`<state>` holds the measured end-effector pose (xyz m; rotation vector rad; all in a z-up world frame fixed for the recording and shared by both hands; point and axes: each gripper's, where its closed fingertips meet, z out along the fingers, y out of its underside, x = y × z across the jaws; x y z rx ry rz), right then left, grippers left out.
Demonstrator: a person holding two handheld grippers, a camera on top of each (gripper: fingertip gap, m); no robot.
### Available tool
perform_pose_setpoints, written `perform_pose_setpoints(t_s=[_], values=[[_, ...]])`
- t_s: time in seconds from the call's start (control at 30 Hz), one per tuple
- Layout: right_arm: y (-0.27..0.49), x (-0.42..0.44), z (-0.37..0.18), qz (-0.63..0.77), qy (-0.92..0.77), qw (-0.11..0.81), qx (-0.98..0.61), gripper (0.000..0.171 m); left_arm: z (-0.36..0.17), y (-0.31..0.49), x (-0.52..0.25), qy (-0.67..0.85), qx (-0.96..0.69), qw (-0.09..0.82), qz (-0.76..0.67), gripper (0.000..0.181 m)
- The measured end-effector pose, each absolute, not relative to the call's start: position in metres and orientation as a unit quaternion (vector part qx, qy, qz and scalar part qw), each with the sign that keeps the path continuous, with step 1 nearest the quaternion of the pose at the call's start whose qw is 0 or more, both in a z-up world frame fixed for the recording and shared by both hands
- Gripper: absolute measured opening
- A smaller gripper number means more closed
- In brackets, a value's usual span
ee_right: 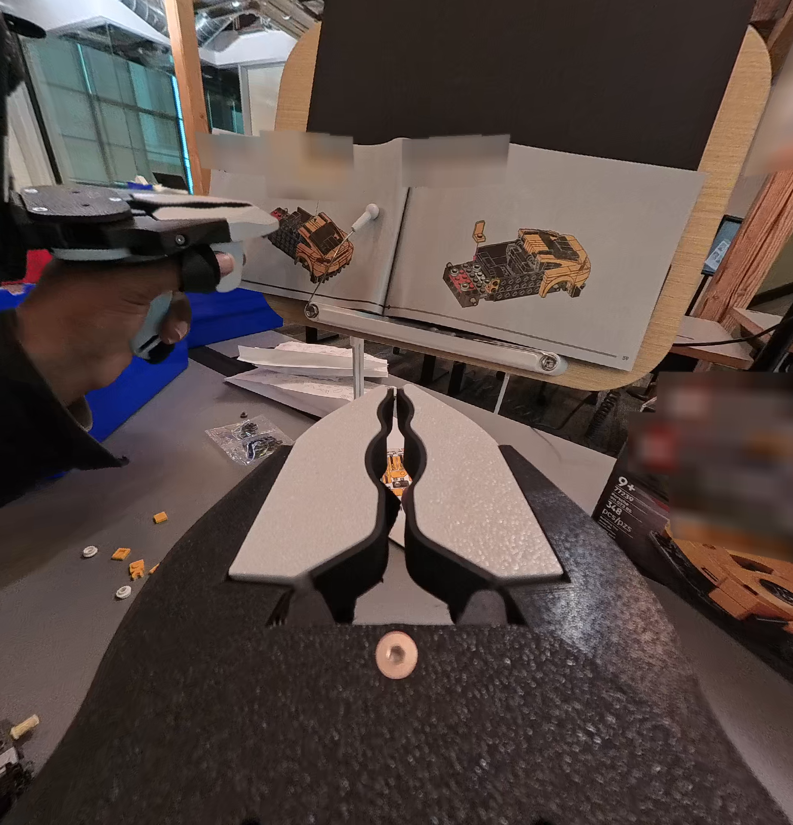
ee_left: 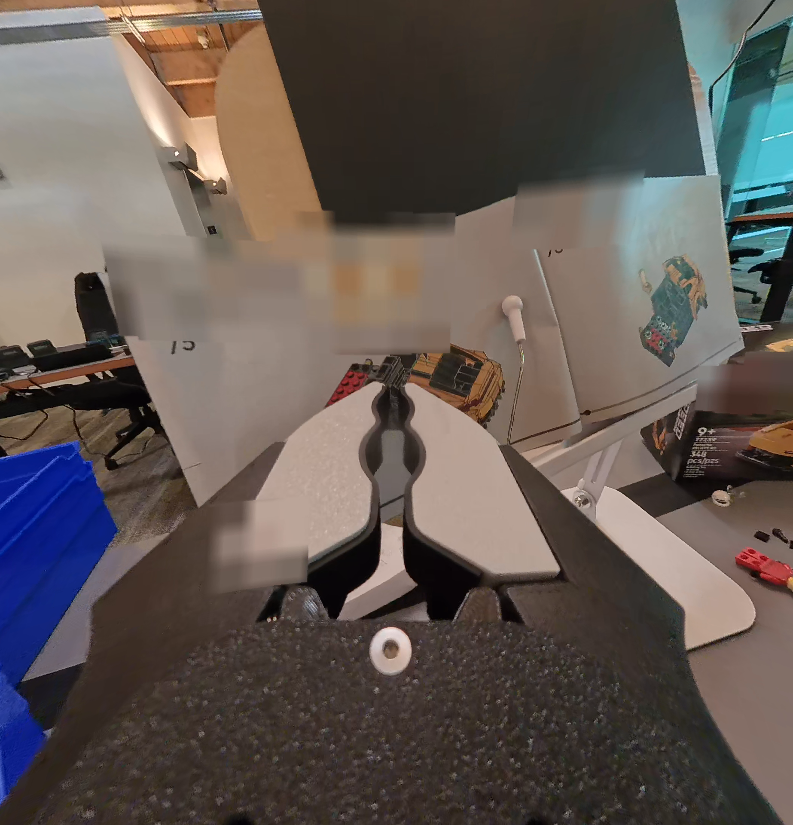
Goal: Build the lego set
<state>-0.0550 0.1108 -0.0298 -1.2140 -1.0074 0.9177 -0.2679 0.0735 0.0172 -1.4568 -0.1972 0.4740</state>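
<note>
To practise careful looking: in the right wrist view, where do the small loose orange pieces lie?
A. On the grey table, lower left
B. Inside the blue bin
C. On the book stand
A: the loose orange pieces lie scattered on the grey table beside two small white round pieces.

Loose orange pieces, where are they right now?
In the right wrist view, the loose orange pieces lie on the grey table at lower left, beside two small white round pieces, left of the right gripper.
</note>
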Motion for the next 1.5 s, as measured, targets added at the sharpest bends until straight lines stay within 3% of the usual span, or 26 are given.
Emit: perform_pose_setpoints(t_s=[0.2, 0.43, 0.6, 0.83, 1.0, 1.07, 1.2, 1.27, 1.5], values=[[0.111, -0.054, -0.028, 0.402, -0.434, 0.61, -0.527, 0.001, 0.011, 0.078, -0.254, -0.065, -0.683, 0.704, 0.183, 0.0], [0.112, -0.048, -0.017, 0.412, -0.429, 0.61, -0.523, 0.001, 0.045, 0.06, -0.199, 0.016, -0.716, 0.69, 0.104, 0.0], [0.089, -0.058, -0.036, 0.433, -0.519, 0.531, -0.511, 0.002, 0.043, 0.03, -0.16, 0.08, -0.754, 0.645, 0.094, 0.0], [0.011, -0.024, -0.072, 0.424, -0.734, 0.307, -0.432, 0.064, 0.001, -0.02, -0.147, 0.105, -0.797, 0.585, 0.111, 0.0], [-0.035, 0.033, -0.156, 0.299, -0.839, 0.194, -0.411, 0.093, -0.066, -0.074, -0.145, 0.065, -0.821, 0.564, 0.061, 0.0], [-0.047, 0.035, -0.174, 0.289, -0.843, 0.182, -0.416, 0.093, -0.095, -0.082, -0.142, 0.032, -0.826, 0.561, 0.037, 0.0], [-0.047, 0.032, -0.198, 0.237, -0.87, 0.168, -0.398, 0.074, -0.149, -0.077, -0.138, 0.015, -0.866, 0.499, 0.027, 0.0], [-0.034, 0.032, -0.199, 0.209, -0.89, 0.155, -0.376, 0.074, -0.17, -0.079, -0.138, 0.021, -0.894, 0.446, 0.029, 0.019], [0.036, 0.021, -0.2, 0.219, -0.917, 0.098, -0.319, 0.075, -0.182, -0.073, -0.134, 0.069, -0.904, 0.422, 0.008, 0.019]])
